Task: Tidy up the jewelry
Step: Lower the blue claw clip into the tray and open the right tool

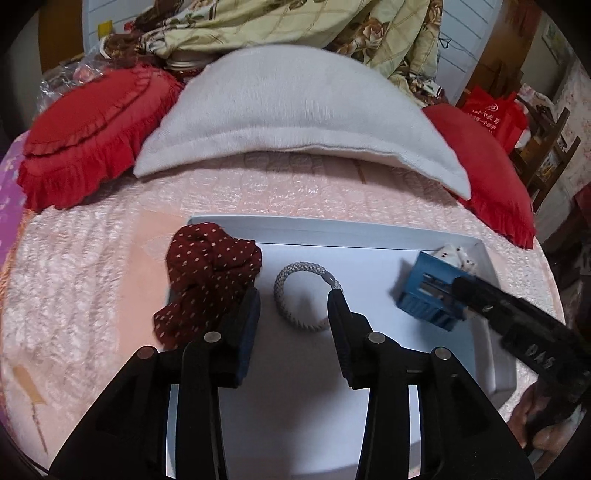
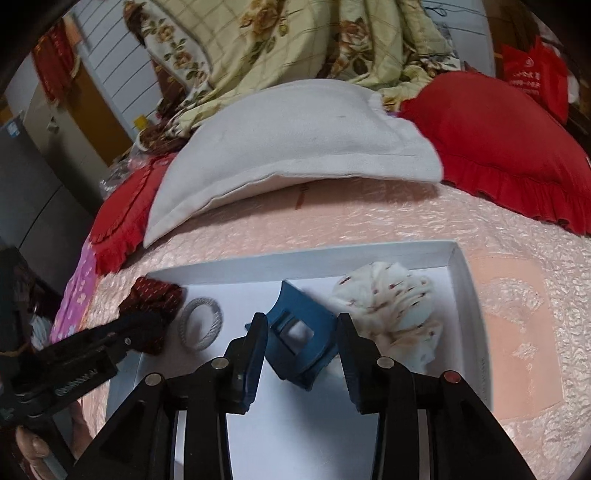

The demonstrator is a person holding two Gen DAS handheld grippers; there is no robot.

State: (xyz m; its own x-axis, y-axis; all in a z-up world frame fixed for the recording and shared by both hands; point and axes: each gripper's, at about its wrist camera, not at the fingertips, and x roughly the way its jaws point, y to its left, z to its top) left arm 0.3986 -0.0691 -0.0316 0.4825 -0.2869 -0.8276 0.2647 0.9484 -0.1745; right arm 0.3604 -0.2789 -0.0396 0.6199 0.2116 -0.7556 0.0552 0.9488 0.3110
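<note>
A shallow white box (image 1: 332, 226) lies on a pink quilted bed. Inside it, a silver braided ring (image 1: 282, 291) rests flat between the fingers of my left gripper (image 1: 294, 299), which is open; its right fingertip overlaps the ring's edge. A dark red dotted scrunchie (image 1: 210, 266) drapes over the box's left rim. In the right wrist view, a blue hair claw (image 2: 295, 314) lies on the box (image 2: 295, 254) floor between the spread fingers of my right gripper (image 2: 302, 321), which is open. A cream scrunchie (image 2: 391, 310) sits in the right corner, and the silver ring (image 2: 201, 325) lies at the left.
A grey-white pillow (image 1: 295, 110) lies behind the box, flanked by red frilled cushions (image 1: 85, 133). A floral blanket (image 1: 280, 26) is heaped at the back. A red bag (image 1: 495, 114) and wooden furniture stand at the right. A hand (image 1: 535, 417) holds the right gripper.
</note>
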